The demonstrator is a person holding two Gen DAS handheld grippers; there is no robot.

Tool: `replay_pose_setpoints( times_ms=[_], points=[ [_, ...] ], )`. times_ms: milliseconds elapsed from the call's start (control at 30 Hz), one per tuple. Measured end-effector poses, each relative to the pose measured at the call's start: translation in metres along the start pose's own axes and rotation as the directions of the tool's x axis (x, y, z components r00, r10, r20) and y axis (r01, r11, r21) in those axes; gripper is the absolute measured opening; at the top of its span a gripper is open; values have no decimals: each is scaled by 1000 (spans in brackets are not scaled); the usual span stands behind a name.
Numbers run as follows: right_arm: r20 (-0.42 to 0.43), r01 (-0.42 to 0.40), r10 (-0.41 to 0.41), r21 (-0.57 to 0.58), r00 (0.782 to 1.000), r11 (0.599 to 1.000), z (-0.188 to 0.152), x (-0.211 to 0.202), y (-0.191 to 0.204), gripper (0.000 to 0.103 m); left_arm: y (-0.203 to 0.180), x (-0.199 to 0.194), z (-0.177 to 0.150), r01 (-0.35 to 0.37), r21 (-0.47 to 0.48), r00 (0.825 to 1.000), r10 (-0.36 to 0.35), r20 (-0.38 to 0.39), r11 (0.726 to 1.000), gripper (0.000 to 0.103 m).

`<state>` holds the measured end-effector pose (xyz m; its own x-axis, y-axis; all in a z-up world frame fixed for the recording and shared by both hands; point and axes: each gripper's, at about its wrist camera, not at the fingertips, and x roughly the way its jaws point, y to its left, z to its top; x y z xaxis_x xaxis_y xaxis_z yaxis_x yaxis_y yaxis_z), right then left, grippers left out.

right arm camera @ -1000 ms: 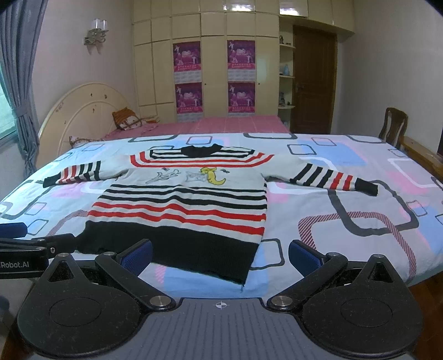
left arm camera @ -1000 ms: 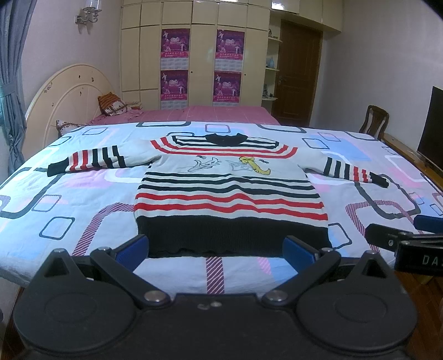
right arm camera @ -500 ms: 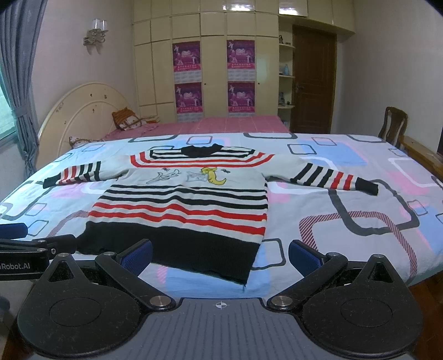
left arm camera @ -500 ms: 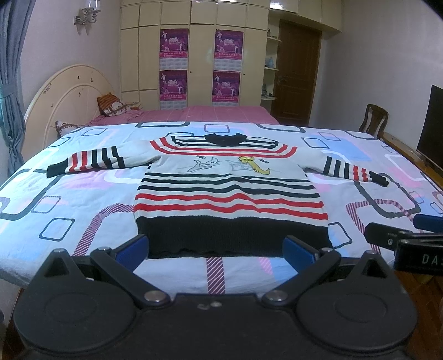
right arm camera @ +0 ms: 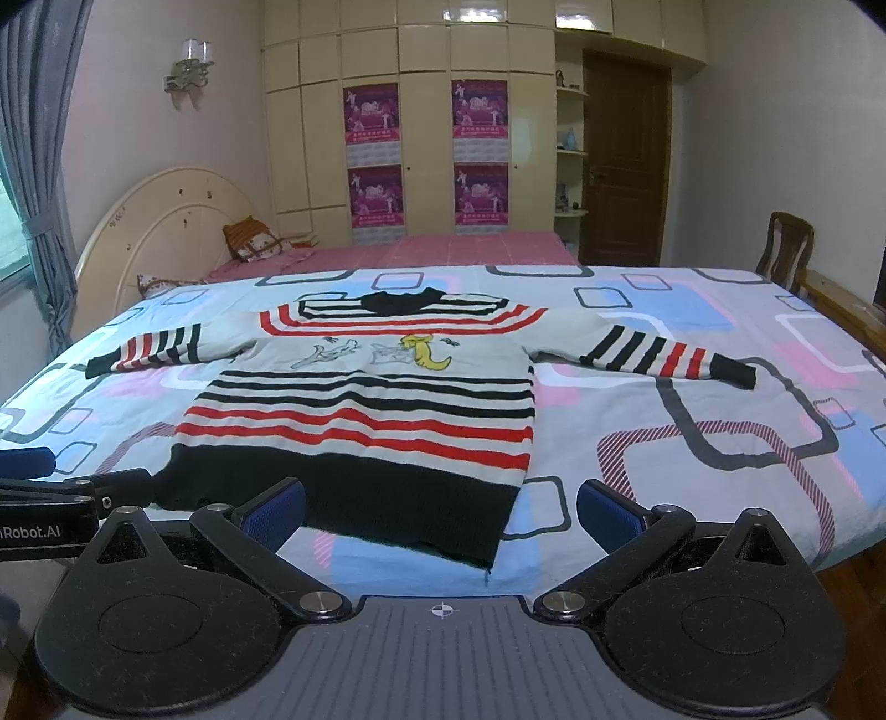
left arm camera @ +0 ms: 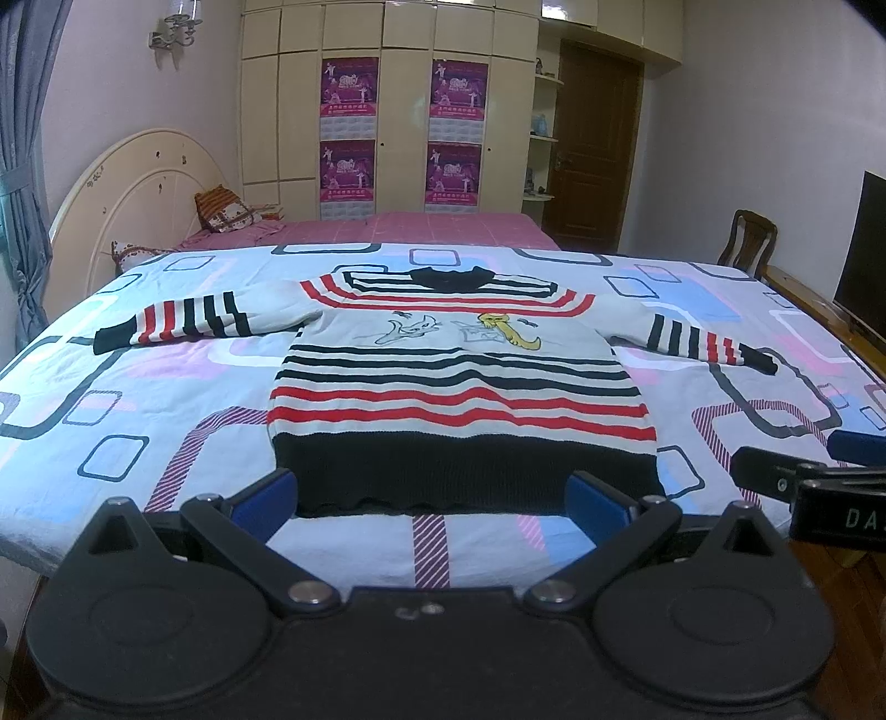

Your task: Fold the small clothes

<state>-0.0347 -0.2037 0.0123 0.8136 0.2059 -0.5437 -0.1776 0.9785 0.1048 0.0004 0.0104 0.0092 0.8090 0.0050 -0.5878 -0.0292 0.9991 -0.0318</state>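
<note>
Dim, even indoor light; sharp focus, fisheye bending edges, dark corners.

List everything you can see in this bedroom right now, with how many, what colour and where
sweater: one, pale with red and black stripes, spread flat on the bed, sleeves out
bedspread: one, light blue with pink and grey squares, under the sweater
headboard: one, cream, far left
pillows: two, patterned, by the headboard
wardrobe: one, cream, back wall
posters: four, purple, on the wardrobe doors
door: one, dark brown, right of the wardrobe
chair: one, wooden, right of the bed
wall lamp: one, upper left wall
curtain: one, grey-blue, far left
left gripper: one, black with blue pads, open, at the sweater's hem
right gripper: one, black with blue pads, open, at the hem's right corner
</note>
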Motion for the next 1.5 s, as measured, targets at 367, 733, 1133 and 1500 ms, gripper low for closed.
replay_pose_setpoints(
  times_ms=[367,733,1133,1500],
  points=[
    [4,-1,1,5,1000,1000,1,5,-2,103,1,6,7,0,-3,1000,0,10,1000,103],
    [-9,33,-32,44,999,999,30,56,-11,103,3,48,33,-24,28,999,24,24,999,103],
    [-8,89,-89,69,996,994,75,137,-22,103,12,132,83,-22,66,999,20,29,998,103],
    [-4,158,-159,90,987,983,114,190,-39,103,8,193,119,34,116,999,-33,-13,993,103]
  ],
)
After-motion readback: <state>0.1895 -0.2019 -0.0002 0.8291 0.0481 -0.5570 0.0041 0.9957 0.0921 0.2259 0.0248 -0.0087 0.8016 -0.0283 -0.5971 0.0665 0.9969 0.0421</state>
